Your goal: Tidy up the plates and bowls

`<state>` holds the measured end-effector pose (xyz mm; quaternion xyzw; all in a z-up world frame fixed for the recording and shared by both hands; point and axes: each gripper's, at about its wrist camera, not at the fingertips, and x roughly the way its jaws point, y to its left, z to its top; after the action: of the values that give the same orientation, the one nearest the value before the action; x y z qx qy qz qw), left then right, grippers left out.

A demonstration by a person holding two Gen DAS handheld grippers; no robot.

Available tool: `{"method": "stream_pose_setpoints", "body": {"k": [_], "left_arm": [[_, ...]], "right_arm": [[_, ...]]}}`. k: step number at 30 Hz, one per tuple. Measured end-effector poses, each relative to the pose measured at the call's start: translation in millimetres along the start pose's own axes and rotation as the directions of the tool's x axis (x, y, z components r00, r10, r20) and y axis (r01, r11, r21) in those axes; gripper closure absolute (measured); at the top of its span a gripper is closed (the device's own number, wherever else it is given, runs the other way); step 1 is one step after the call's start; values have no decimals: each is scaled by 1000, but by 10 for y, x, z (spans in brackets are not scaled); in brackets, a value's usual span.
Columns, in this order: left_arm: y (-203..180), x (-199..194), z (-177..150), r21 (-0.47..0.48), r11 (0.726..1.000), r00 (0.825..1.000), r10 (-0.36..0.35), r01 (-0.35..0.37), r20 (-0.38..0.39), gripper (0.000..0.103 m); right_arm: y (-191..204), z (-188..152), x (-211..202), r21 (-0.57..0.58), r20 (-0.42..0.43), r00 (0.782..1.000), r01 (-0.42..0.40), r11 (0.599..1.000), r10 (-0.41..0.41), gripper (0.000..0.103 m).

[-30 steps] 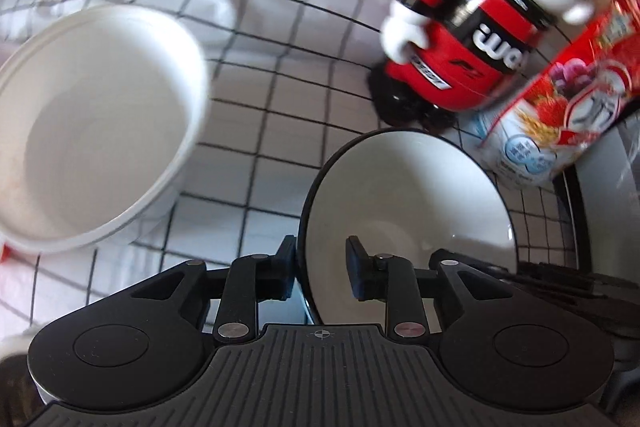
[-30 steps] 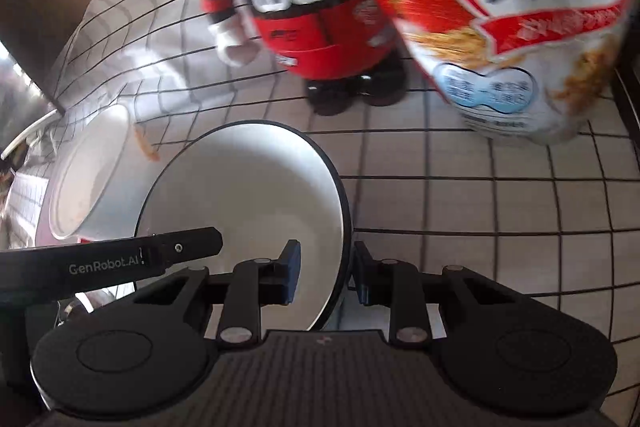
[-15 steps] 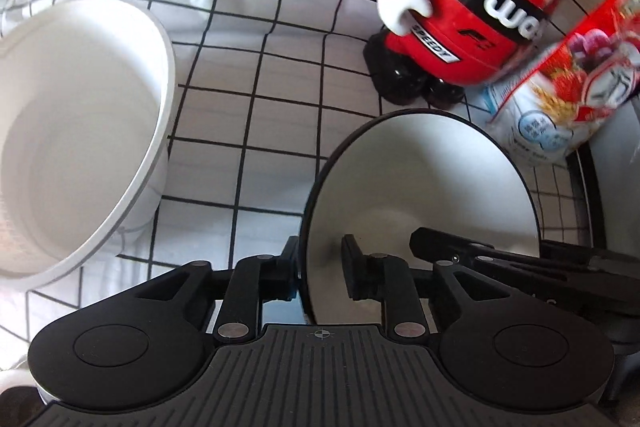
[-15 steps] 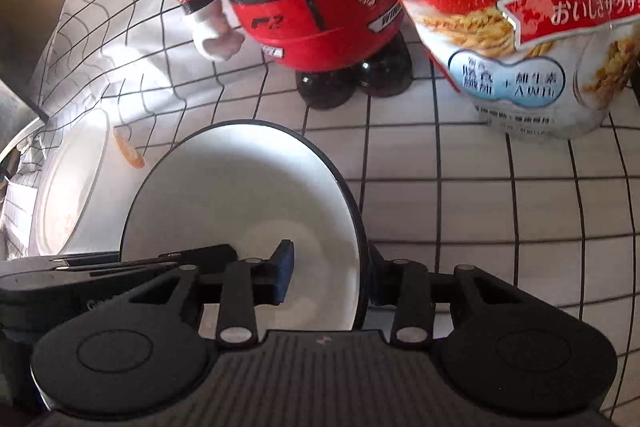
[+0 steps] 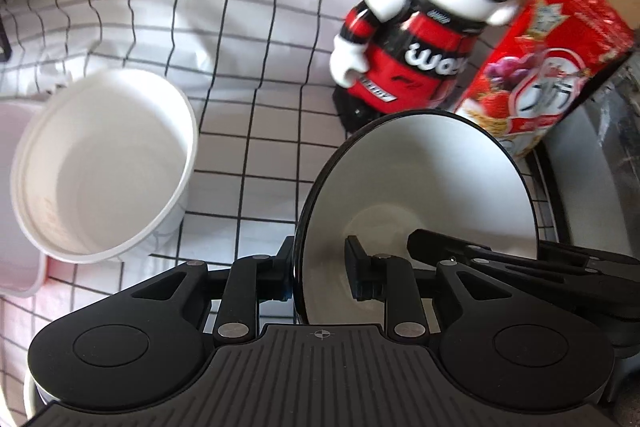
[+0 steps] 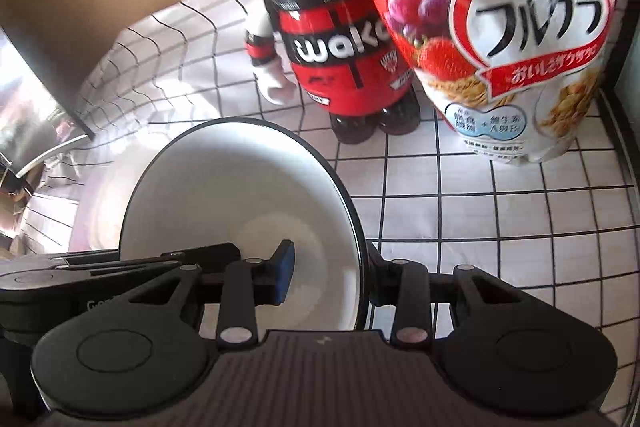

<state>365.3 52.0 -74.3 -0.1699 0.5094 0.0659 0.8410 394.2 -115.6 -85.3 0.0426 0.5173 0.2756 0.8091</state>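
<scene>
- The white table cloth with a black grid [image 5: 248,27] covers the table ahead of both grippers and carries everything else
- The red cereal bag with fruit pictures [image 6: 516,39] stands upright ahead and to the right of the right gripper, beside the red, white and black robot figure [image 6: 340,59]; both seem parked at the back, out of the way of the dishes
- The deep white round tub [image 5: 104,163] sits ahead and to the left of the left gripper, open side up, apart from the held bowl; it looks a likely place to nest things
- The white bowl with a thin black rim [image 5: 416,203] is tilted up on edge between the two grippers, probably shared so it stays steady in the air
- The left gripper [image 5: 320,273] is clamped on the bowl's left rim, one finger outside the wall, one inside
- The right gripper [image 6: 330,277] straddles the opposite rim, closed on it, its blue pad inside
</scene>
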Motion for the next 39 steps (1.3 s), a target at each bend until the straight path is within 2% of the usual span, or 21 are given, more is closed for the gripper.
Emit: {"method": "stream_pose_setpoints", "body": {"k": [5,9,15,20,24,28,33,39], "left_arm": [[-190,-252,-135,54,998,1000,-15,15,-3,72],[-353,-374,-381,111,992,998,-51,54,-30,72],[-513,-330,-830,181,977,989,-91,111,-117,72],[-565,-244,-1093,238,965,983,-66,106,-172,73],[-496,-166,-1178,246,964,978,-50,100,-203,74],[-450,-182,-1155,240,966,979,-50,98,-199,78],[-402,-220,-1141,251,963,982,-52,98,-184,80],[-341,-266,-1127,219,969,982,-72,110,-177,81]], "right_arm": [[-26,-161,-366,-18,21,1000,-2,1000,2,66],[-121,-411,-571,-25,4,1000,13,1000,-13,66],[-299,-805,-683,13,-71,997,30,999,-29,66],[-339,-1033,-679,26,-104,994,34,999,-31,66],[-365,-1104,-637,57,-110,994,14,998,-8,66],[-382,-1112,-627,76,-96,995,12,997,-5,66],[-376,-1069,-567,71,-104,995,11,997,-4,66],[-362,-1019,-513,57,-117,993,15,998,-8,66]]}}
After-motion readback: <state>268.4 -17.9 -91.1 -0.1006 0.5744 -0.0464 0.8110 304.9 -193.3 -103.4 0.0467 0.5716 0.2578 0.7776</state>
